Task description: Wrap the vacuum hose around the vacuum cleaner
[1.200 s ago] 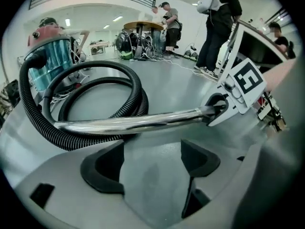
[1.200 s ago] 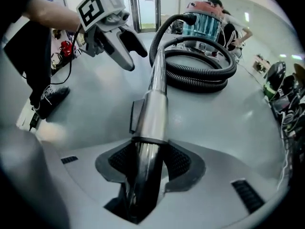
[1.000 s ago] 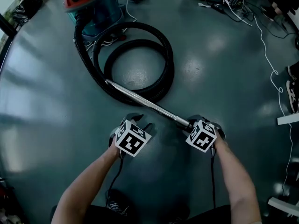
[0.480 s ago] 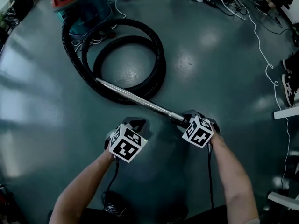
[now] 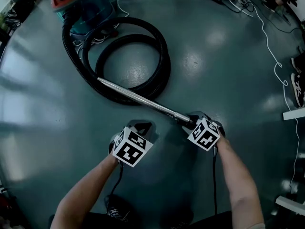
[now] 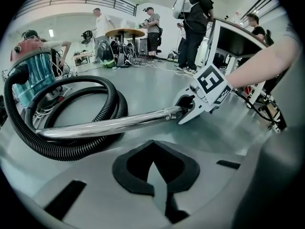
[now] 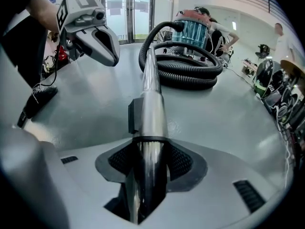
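The right tongs (image 5: pixel 193 120) were clamped on the near end of the wand (image 5: pixel 138 99), low over the floor (image 5: pixel 228 70). In the right gripper view the shiny tube ran straight out from between the pads of those tongs (image 7: pixel 145 175), which gripped it just behind a dark collar. The left tongs (image 5: pixel 140 128) hung beside them, apart from the wand, with the jaws together and nothing in them (image 6: pixel 155 175). From the left gripper view the right tongs (image 6: pixel 190 111) showed with the tube end in their grip. From the right one the left tongs (image 7: pixel 102 44) looked like a closed grey beak.

The hose (image 5: pixel 159 56) lay on the floor in two loose loops just in front of the vacuum (image 5: pixel 78 1), which had a red top and a blue-green drum. One end of the hose rose to the vacuum's side. The wand slanted away from the right tongs and crossed the near side of the coil. A white cable (image 5: pixel 274 56) trailed across the floor well to the right. Several people (image 6: pixel 190 27) stood by tables at the far end of the room.
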### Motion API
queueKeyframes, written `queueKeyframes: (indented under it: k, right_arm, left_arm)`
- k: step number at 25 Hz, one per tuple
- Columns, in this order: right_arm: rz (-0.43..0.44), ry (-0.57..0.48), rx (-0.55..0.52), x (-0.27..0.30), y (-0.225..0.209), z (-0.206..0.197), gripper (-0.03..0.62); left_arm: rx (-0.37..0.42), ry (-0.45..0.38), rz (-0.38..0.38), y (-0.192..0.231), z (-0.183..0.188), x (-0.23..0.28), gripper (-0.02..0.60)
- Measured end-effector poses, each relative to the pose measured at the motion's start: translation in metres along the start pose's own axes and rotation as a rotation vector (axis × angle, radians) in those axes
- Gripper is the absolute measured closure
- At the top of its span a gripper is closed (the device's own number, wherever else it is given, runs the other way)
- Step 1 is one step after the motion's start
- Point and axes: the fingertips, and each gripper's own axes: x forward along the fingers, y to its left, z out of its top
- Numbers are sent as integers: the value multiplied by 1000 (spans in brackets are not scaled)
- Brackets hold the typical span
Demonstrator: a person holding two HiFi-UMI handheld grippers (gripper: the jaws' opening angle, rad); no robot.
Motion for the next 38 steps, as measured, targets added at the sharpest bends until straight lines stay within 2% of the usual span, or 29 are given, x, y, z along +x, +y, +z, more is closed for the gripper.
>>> queueKeyframes:
  k: [10,13,23,26,31,35,36,38]
  right_arm:
    - [-70,-38,15,-5,-1,0,424]
    - [-85,-40,25,-7,-2,0,405]
    - [-86,-45,28,-15,-4,-2,337]
    - [-69,-59,18,-25,-3,2,335]
    - [-60,-204,75,-67,3,35,335]
    - [-17,-329,126,-115,20,69,336]
    - [-22,-359,135,-130,22,78,352]
    - [-46,-414,147,-160,23,97,433]
  left_arm:
    - [19,5,-10,-9,6,-1,577]
    - [24,11,-15,-12,6,-1,577]
    - [39,4,-16,-14,10,-2,577]
    - [43,-1,-11,-11,12,-5,577]
    - [93,-22,13,-4,28,-17,577]
    - [123,-87,22,-4,58,-45,578]
    - [131,-102,24,-5,67,-56,578]
    - [146,-126,31,-6,83,-80,577]
